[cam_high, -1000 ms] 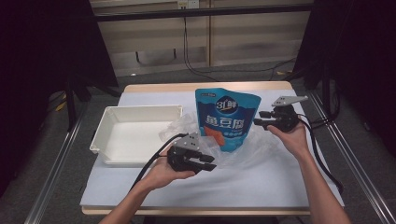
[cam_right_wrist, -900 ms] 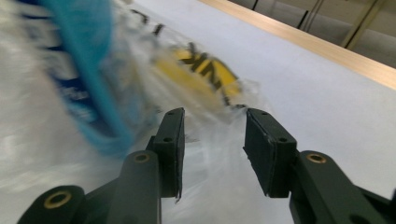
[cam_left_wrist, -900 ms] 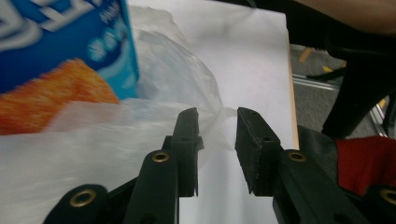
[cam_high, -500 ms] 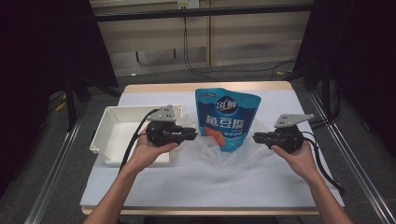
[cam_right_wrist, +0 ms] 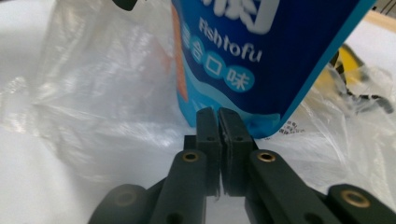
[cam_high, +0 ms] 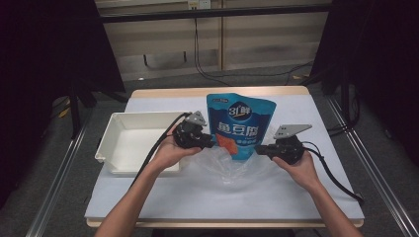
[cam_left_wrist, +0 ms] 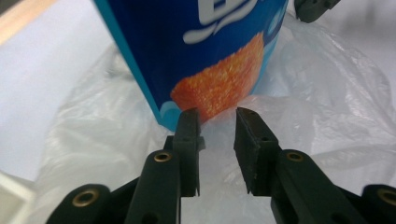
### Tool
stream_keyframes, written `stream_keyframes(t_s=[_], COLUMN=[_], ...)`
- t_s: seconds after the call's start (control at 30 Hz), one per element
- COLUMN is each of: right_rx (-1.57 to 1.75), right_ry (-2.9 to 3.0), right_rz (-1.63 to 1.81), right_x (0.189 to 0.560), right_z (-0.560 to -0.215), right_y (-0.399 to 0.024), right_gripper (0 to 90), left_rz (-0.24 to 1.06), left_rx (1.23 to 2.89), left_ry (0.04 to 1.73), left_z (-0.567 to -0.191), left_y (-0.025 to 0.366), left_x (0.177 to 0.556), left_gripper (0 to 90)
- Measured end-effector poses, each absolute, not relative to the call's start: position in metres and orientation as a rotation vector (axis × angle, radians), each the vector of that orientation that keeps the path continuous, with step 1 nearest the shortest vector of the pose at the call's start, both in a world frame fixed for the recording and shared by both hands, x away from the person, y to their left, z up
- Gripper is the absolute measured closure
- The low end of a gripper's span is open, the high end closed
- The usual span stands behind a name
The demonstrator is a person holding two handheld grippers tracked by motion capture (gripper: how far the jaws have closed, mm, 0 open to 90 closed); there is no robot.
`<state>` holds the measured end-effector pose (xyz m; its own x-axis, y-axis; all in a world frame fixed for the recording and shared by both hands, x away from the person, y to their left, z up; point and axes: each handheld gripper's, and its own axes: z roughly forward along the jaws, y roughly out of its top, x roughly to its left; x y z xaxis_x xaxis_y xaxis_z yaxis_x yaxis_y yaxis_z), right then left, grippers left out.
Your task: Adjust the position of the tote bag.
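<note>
A blue fish tofu pouch point(cam_high: 240, 126) point(cam_left_wrist: 205, 51) point(cam_right_wrist: 261, 56) stands upright mid-table on a crumpled clear plastic bag point(cam_high: 222, 165) point(cam_left_wrist: 327, 93) point(cam_right_wrist: 102, 84). My left gripper point(cam_high: 211, 144) point(cam_left_wrist: 217, 114) points at the pouch's lower left corner. Its jaws have just been opening and stand apart over the film, pressing on nothing. My right gripper point(cam_high: 258, 149) point(cam_right_wrist: 218, 112) sits at the pouch's lower right corner. Its jaws have just been closing and now meet, with a thin fold of the bag's film pinched between them.
A white tray point(cam_high: 114, 133) lies to the left of the pouch, just behind my left hand. In the right gripper view a yellow and black object point(cam_right_wrist: 348, 60) shows through the film behind the pouch. Cables trail from both grippers across the white table cover point(cam_high: 326, 113).
My left gripper swung from the front middle out towards the tray, then in to the pouch's lower left corner. My right gripper dropped from beside the pouch's top to its base and closed.
</note>
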<state>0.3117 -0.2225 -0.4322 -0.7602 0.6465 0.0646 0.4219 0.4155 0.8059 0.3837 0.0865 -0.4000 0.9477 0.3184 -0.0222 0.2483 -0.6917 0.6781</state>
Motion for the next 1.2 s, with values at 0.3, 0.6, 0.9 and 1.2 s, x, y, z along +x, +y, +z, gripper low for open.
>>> stream_keyframes(t_s=[0.3, 0.6, 0.9, 1.2], right_rx=[0.945, 0.995, 1.005, 1.009], right_ry=[2.515, 2.577, 2.556, 2.509], right_rz=[1.108, 1.034, 0.978, 1.046], right_x=[0.314, 0.313, 0.308, 0.3], right_z=[-0.459, -0.477, -0.476, -0.474], right_y=[-0.214, -0.223, -0.234, -0.239], right_gripper=[82.6, 80.0, 75.1, 66.4], left_rz=[0.12, 0.137, 0.132, 0.127], left_rx=[2.409, 2.426, 2.463, 2.428], left_ry=[0.432, 0.463, 0.443, 0.455], left_z=[-0.413, -0.424, -0.426, -0.422], left_y=[0.092, 0.098, 0.097, 0.1], left_x=[0.384, 0.383, 0.383, 0.384], left_gripper=[55.1, 46.9, 40.5, 35.1])
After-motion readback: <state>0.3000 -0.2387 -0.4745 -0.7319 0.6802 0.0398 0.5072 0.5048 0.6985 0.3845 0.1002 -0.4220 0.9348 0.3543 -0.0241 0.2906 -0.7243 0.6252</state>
